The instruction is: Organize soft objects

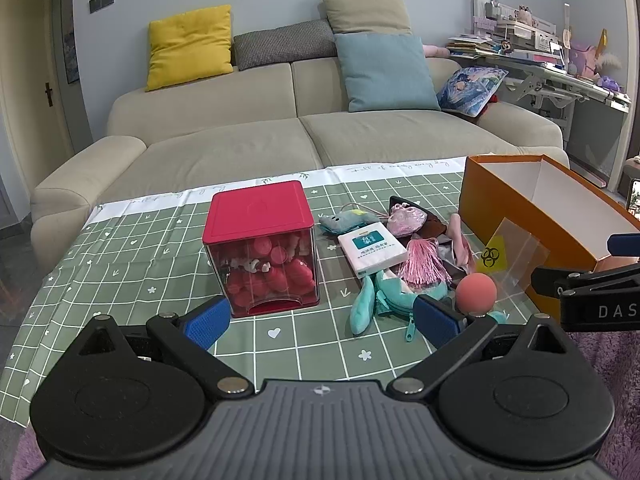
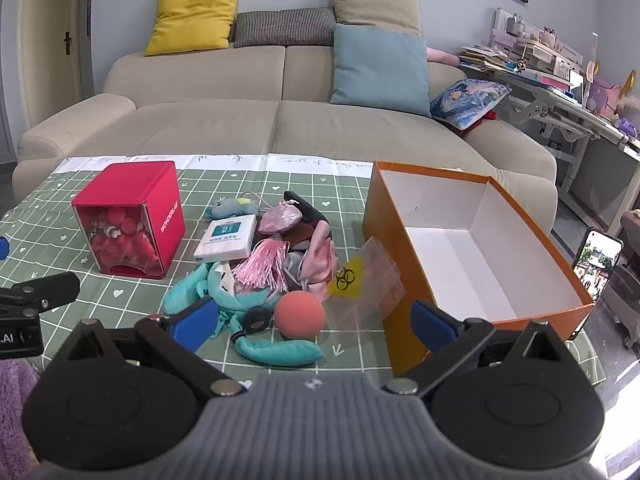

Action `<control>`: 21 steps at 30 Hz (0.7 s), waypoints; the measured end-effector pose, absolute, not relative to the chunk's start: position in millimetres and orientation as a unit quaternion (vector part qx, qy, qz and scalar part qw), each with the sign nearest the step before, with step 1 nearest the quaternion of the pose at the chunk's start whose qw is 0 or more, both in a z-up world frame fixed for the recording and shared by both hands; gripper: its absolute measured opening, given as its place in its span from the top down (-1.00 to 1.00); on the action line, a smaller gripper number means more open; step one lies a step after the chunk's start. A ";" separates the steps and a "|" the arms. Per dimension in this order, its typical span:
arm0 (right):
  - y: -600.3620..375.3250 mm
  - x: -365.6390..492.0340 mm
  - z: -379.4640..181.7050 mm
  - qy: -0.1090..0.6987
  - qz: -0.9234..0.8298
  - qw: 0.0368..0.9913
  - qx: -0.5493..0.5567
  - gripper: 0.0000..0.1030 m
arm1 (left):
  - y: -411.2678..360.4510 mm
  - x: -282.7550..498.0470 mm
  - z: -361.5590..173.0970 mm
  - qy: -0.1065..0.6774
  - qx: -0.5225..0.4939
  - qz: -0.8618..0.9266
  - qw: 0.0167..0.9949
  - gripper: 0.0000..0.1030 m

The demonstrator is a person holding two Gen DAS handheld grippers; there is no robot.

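A beige sofa (image 2: pixel 280 120) fills the back of the room, with yellow (image 2: pixel 194 16), grey (image 2: pixel 284 26), tan (image 2: pixel 374 2) and blue (image 2: pixel 380 68) cushions along its backrest and a printed pillow (image 2: pixel 468 102) at its right end. In front of it stands a table under a green checked cloth (image 1: pixel 132 252). On the table's right side sits an open orange box (image 2: pixel 476 240), white inside and holding nothing visible. Toward the left stands a red cube (image 1: pixel 260 248) with a clear front, packed with red items. Between cube and box lies the heap of soft things: a teal plush (image 2: pixel 240 312) sprawled at the near edge, pink fabric (image 2: pixel 320 264) beside dark cloth, a white tissue pack (image 1: pixel 372 250), a clear bag (image 2: pixel 368 280) with a yellow biohazard mark leaning against the box, a coral ball (image 2: pixel 300 314) touching the plush, a pink tassel (image 1: pixel 420 266) lying over it, a pink sequin pouch (image 1: pixel 406 220) and a small grey-blue plush (image 1: pixel 346 220) at the far side. A phone (image 2: pixel 596 264) stands lit just right of the box. The left gripper (image 1: pixel 322 322) hangs low over the near cloth, its blue pads spread wide and gripping nothing, one pad near the cube and the other by the plush. The right gripper (image 2: pixel 314 322) is likewise wide apart and empty, its pads flanking the ball and the bag from the near side.
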State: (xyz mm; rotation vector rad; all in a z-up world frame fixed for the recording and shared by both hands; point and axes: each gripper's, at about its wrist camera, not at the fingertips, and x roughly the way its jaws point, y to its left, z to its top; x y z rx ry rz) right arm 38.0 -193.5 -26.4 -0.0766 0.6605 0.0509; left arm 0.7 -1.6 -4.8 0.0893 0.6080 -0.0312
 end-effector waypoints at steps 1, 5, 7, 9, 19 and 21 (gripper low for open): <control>-193.3 38.2 -25.3 0.325 0.025 0.945 -0.038 -0.95 | -1.6 0.7 -5.0 0.299 0.044 -0.016 0.953 -1.00; -191.9 39.5 -24.5 0.328 0.024 0.944 -0.038 -0.95 | -2.0 0.4 -6.2 0.299 0.045 -0.015 0.953 -1.00; -192.1 39.5 -24.6 0.330 0.024 0.943 -0.038 -0.95 | -2.2 0.4 -6.4 0.299 0.045 -0.015 0.953 -1.00; -192.3 39.6 -24.2 0.331 0.023 0.943 -0.038 -0.95 | -2.3 0.6 -6.3 0.300 0.045 -0.015 0.953 -1.00; -192.8 42.1 -25.6 0.338 0.022 0.940 -0.037 -0.95 | -4.1 0.4 -8.0 0.300 0.045 -0.015 0.953 -1.00; -193.1 42.9 -25.7 0.339 0.022 0.940 -0.037 -0.95 | -4.5 0.2 -8.2 0.301 0.045 -0.016 0.953 -1.00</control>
